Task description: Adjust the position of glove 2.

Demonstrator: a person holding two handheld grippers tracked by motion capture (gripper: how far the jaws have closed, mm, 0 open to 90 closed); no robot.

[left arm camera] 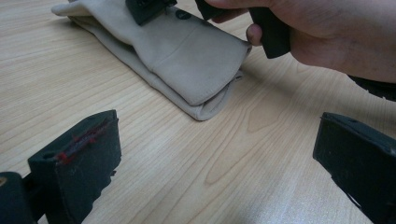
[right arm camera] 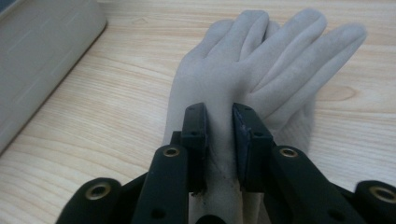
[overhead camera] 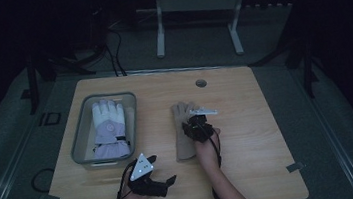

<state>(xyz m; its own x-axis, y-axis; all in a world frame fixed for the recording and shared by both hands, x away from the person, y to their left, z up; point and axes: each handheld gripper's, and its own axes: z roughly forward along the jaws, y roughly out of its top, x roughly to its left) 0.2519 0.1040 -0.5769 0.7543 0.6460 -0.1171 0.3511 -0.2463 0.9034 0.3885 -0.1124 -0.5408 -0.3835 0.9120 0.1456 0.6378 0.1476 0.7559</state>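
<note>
Nearest, by the counter's [overhead camera: 253, 171] front edge, the left hand-held gripper [overhead camera: 165, 176] is hovering just above the wood, jaws standing wide apart and holding nothing. Past it, toward the counter's middle, a beige glove [overhead camera: 184, 134] is lying flat, cuff toward the front edge, fingers pointing at the far edge. The right hand-held gripper [right arm camera: 219, 135] is sitting on the glove, jaws pinching a ridge of fabric below the glove's fingers. Farther left, a grey bin [overhead camera: 80, 133] near the left edge is holding a white-and-lilac glove [overhead camera: 109, 127].
</note>
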